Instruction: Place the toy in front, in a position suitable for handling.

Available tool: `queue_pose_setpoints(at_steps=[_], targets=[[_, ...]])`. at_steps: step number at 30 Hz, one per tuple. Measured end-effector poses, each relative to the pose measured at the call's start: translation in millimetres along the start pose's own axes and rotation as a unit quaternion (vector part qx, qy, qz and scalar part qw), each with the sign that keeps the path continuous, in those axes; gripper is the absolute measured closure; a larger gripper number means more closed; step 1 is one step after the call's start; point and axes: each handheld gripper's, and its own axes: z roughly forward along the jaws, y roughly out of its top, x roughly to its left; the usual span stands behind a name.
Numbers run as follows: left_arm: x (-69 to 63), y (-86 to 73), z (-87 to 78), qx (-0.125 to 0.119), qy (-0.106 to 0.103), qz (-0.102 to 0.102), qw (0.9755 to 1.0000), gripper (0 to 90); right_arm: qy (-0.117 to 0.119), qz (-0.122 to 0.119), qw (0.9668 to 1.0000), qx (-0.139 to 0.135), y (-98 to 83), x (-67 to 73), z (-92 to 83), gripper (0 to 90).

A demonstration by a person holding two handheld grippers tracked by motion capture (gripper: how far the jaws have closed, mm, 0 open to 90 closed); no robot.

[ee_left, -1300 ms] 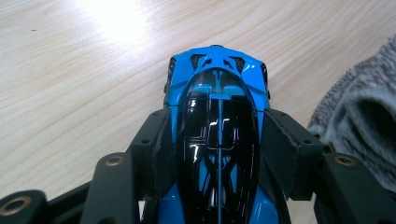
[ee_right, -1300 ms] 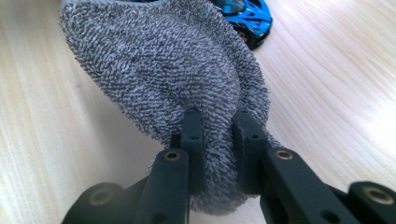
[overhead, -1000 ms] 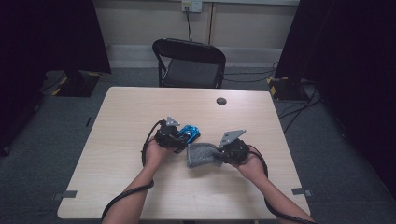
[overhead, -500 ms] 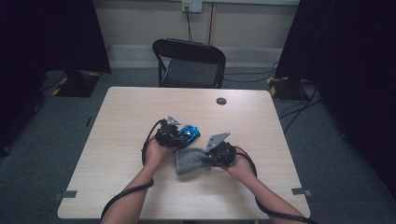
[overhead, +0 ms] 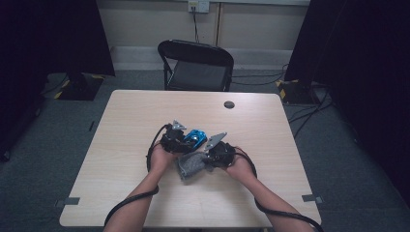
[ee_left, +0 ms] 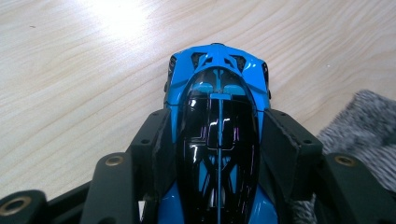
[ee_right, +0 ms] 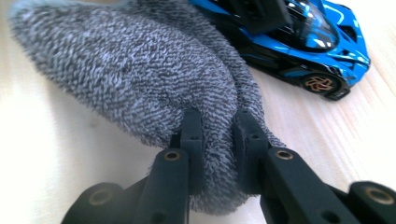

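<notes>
High view: both grippers met near the middle of the wooden table (overhead: pixel 121 140). Left gripper (overhead: pixel 175 140) clamped the blue toy car (overhead: pixel 196 137) by its sides, car resting on the tabletop; in the left gripper view the pads (ee_left: pixel 161 140) pressed its flanks. Right gripper (overhead: pixel 212 157) pinched a fold of grey terry cloth (overhead: pixel 189 165), which lay just beside the car, touching the table.

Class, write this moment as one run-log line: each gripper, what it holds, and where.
left gripper: shut on blue toy car | right gripper: shut on grey cloth | cloth beside car on table
</notes>
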Motion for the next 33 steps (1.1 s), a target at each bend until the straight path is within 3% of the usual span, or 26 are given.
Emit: queue_pose_setpoints(at_steps=[10,19,33], targets=[[0.3,-1.2,-0.3,-0.004,-0.001,0.000,1.0000,44.2,-0.016,0.023,0.9996,0.003,-1.1,-18.8,4.8,76.4],[0.5,-1.5,-0.5,-0.004,-0.001,0.001,1.0000,44.3,-0.034,0.023,0.9991,0.011,0.1,-25.9,5.0,76.3],[0.4,-2.3,-0.3,-0.009,-0.001,-0.003,1.0000,44.3,-0.055,0.054,0.9969,0.015,-6.7,-45.4,2.8,76.2]])
